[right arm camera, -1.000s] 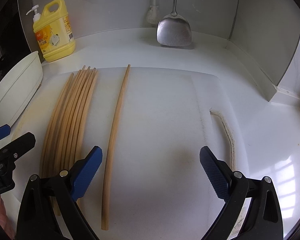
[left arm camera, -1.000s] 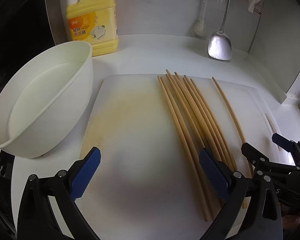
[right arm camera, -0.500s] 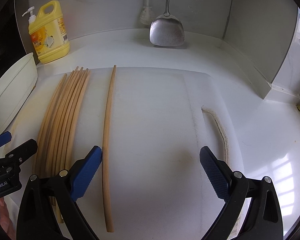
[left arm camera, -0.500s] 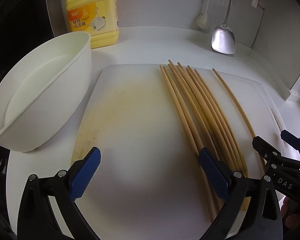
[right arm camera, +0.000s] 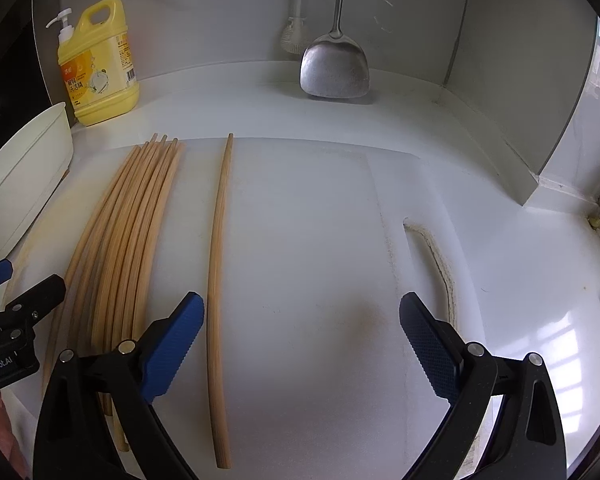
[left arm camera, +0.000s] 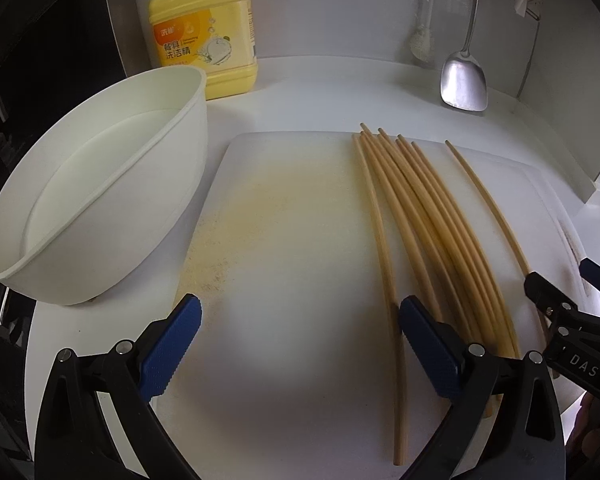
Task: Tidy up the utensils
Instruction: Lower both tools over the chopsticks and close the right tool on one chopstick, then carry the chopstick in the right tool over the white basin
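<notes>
White countertop in a kitchen corner is occupied by a white cutting board, which is taken as the landmark for all positions given. A bundle of chopsticks is laid lengthwise on the right half of the board, and a single chopstick is set apart just to the right of the bundle. A white bowl is placed off the board's left edge, a yellow dish soap bottle behind its far left corner, and a metal spatula is propped against the wall behind its far edge. The left gripper is held above the board's near edge with the jaws spread wide and nothing gripped; its right finger is seen in front of the near ends of the bundle. The right gripper is likewise held wide and empty, with the single chopstick lying just inside its left finger. Several faults are judged possible. If the jaws are closed off-centre, the thin round stick may be rolled aside rather than pinched. If the left finger is lowered onto the bundle, the aligned sticks may be scattered. Since the two grippers are held close together, contact between them is also a risk.
</notes>
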{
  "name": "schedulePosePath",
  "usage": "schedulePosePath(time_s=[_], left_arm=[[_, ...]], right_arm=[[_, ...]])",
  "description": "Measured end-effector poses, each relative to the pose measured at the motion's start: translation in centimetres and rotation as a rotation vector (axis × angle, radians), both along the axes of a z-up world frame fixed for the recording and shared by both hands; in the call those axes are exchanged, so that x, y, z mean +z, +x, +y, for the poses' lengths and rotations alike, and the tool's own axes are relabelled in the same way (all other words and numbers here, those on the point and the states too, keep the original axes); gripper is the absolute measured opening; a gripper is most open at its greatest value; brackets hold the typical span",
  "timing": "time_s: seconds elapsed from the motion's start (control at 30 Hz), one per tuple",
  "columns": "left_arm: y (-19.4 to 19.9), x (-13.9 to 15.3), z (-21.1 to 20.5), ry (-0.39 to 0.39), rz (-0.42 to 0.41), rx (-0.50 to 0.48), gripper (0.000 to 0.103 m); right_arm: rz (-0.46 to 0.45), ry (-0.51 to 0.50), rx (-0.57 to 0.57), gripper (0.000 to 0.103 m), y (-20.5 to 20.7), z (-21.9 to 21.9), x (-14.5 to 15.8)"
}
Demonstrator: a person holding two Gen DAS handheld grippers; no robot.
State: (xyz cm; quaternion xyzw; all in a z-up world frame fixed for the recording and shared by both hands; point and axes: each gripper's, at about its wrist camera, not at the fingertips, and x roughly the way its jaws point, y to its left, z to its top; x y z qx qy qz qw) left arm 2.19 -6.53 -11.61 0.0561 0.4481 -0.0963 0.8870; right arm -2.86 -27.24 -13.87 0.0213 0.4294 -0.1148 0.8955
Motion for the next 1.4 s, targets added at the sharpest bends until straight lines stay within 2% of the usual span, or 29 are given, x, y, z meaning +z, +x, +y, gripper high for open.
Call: schedulePosePath(time_s=[0.23, 0.37, 0.53, 0.6, 0.67, 0.73, 0.83, 0.9, 0.93, 0.97, 1.0, 1.13, 1.17, 1.2, 1.4], left_arm=[[0.3, 0.1, -0.3, 0.002, 0.002, 0.002, 0.097], [0.9, -0.2, -1.4, 0.041, -0.001, -0.004, 0.097], [1.7, -0.3, -1.2, 0.009, 0.016, 0.007, 0.098], [2.0, -0.4, -1.4, 0.007, 0.016, 0.006, 0.098], [2.0, -0.3, -1.7, 0.010, 0.004, -0.002, 0.096], [1.8, -0.3, -1.9, 0.005, -0.004, -0.012, 0.091], [1.5, 0.0, -2.4, -0.004, -0.013, -0.035, 0.077], [1.2, 0.1, -2.9, -0.005, -0.020, -0.061, 0.059], [1.1, 0.2, -3.2, -0.005, -0.021, -0.073, 0.054], [1.0, 0.3, -3.6, -0.008, -0.019, -0.086, 0.045], [0.9, 0.3, -3.8, -0.012, -0.016, -0.098, 0.036], [0.5, 0.4, -4.5, -0.006, -0.017, -0.122, 0.015], [0.5, 0.4, -4.5, -0.010, -0.014, -0.126, 0.008], [0.6, 0.4, -4.5, -0.012, -0.011, -0.127, 0.008], [0.8, 0.5, -3.6, -0.064, 0.016, -0.117, 0.007]], right_arm=[[-0.010, -0.014, 0.013, 0.094, 0.5, 0.5, 0.1], [-0.015, -0.037, 0.017, 0.094, 1.1, 0.9, 0.1], [-0.033, -0.059, 0.019, 0.093, 1.6, 1.1, 0.0], [-0.038, -0.051, 0.029, 0.091, 1.7, 1.2, -0.1], [-0.043, -0.039, 0.044, 0.082, 1.7, 1.4, -0.1], [-0.047, -0.041, 0.061, 0.077, 1.8, 1.7, 0.0], [-0.049, -0.021, 0.094, 0.058, 1.9, 2.1, 0.1], [-0.050, -0.021, 0.114, 0.048, 1.9, 2.5, 0.1], [-0.052, -0.018, 0.126, 0.041, 1.9, 2.7, 0.1], [-0.054, -0.018, 0.133, 0.036, 1.8, 2.9, 0.1], [-0.056, -0.021, 0.137, 0.034, 1.8, 3.1, 0.1], [-0.055, -0.004, 0.159, 0.022, 1.9, 3.3, 0.3], [-0.053, -0.005, 0.162, 0.012, 1.9, 3.4, 0.3], [-0.051, -0.009, 0.160, 0.006, 1.9, 3.5, 0.3], [-0.052, 0.084, 0.144, 0.006, 1.9, 2.3, 0.7]])
